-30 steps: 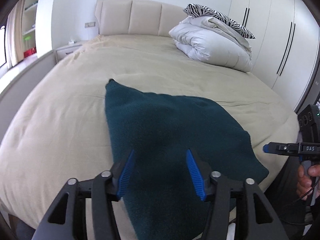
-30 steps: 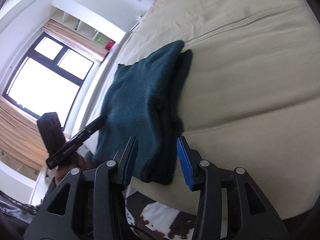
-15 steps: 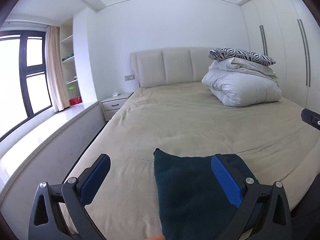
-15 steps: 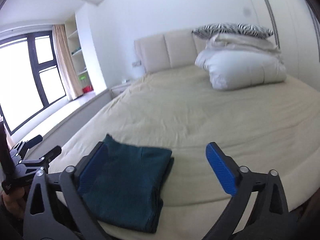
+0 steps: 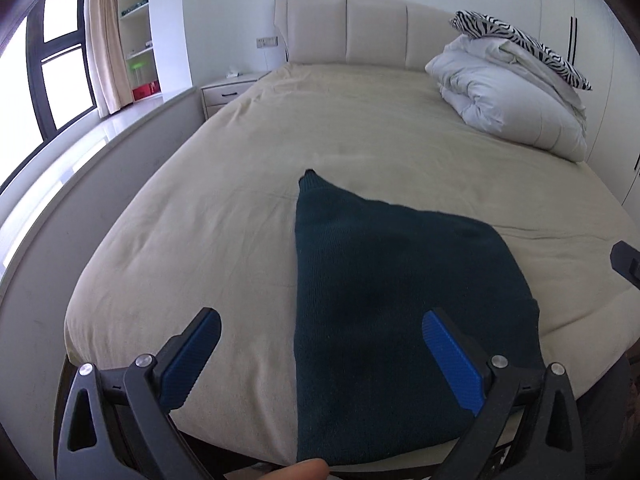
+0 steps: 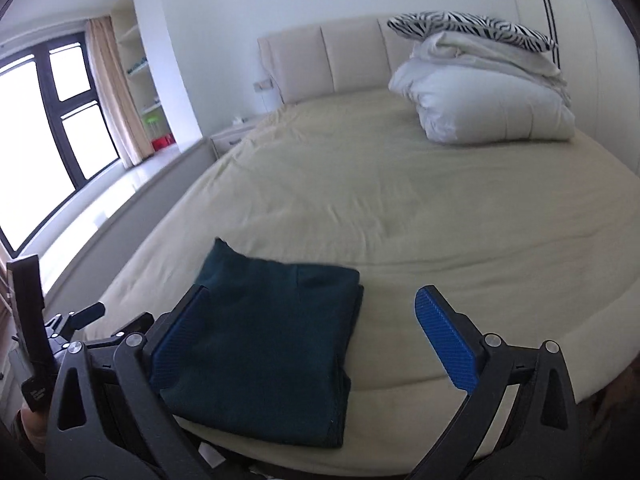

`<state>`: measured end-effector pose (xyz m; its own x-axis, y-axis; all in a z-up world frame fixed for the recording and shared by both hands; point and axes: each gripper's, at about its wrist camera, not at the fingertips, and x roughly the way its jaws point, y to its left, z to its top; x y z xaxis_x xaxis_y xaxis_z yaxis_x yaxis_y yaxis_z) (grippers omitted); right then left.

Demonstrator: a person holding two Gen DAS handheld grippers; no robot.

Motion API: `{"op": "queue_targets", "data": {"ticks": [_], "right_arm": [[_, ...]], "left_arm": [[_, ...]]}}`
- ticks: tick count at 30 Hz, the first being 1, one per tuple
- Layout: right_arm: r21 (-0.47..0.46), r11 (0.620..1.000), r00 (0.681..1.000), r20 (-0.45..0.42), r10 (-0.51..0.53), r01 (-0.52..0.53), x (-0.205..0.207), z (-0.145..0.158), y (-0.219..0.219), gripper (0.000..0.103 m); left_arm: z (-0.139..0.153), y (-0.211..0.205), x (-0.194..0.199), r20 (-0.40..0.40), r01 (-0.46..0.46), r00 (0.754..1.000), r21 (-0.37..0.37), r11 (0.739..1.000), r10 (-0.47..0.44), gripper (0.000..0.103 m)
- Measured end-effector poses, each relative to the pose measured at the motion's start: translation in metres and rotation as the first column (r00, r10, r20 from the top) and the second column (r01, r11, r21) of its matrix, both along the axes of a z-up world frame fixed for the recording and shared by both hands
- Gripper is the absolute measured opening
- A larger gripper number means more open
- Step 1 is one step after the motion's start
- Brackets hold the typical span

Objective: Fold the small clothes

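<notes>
A dark teal knitted garment (image 5: 392, 304) lies folded flat at the near edge of the beige bed (image 5: 360, 128); it also shows in the right wrist view (image 6: 272, 336) as a neat rectangle with stacked layers. My left gripper (image 5: 320, 356) is open and empty, held above the garment's near left part. My right gripper (image 6: 308, 344) is open and empty, held back from the bed over the garment's right side. The left gripper's body (image 6: 52, 336) shows at the left of the right wrist view.
A white folded duvet (image 5: 516, 100) with a zebra-print pillow (image 5: 520, 36) sits at the bed's far right. A padded headboard (image 5: 360, 28), a nightstand (image 5: 228, 88), a window ledge (image 5: 80, 148) on the left and wardrobes (image 5: 600, 60) on the right surround the bed.
Both grippers have opened wide since a second ago and pulled back from the garment. The left view has tilted back down toward the garment after lifting; the garment lies still.
</notes>
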<state>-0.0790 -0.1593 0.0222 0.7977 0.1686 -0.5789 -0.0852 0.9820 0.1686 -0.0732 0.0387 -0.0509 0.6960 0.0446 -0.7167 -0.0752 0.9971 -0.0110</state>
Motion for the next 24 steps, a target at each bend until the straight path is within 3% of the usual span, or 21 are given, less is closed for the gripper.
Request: {"op": "queue_targets", "data": {"ticks": [5,10,17,24], "right_arm": [[-0.123,0.987,0.986,-0.119,-0.114,0.099,0.015,-0.051,-0.005,0.103],[-0.116,0.988,0.971,-0.202,-0.127,0.105,0.011,-0.084,-0.008,0.103],[-0.157,0.986,0.965,-0.241,-0.099,0.061,0.016,-0.109,0.006,0.103],[-0.164,0.985,0.962,-0.259,-0.091,0.049,0.016,-0.115,0.009,0.103]], "left_arm": [[-0.021,-0.002,0.002,-0.053,0.008,0.999,-0.005,1.0,-0.008,0.103],[-0.034,0.006,0.007,-0.083,-0.018,0.996,-0.009,1.0,0.017,0.103],[-0.046,0.012,0.01,-0.106,-0.031,0.994,0.001,1.0,0.03,0.103],[-0.046,0.012,0.012,-0.11,-0.028,0.994,0.0,1.0,0.028,0.103]]}}
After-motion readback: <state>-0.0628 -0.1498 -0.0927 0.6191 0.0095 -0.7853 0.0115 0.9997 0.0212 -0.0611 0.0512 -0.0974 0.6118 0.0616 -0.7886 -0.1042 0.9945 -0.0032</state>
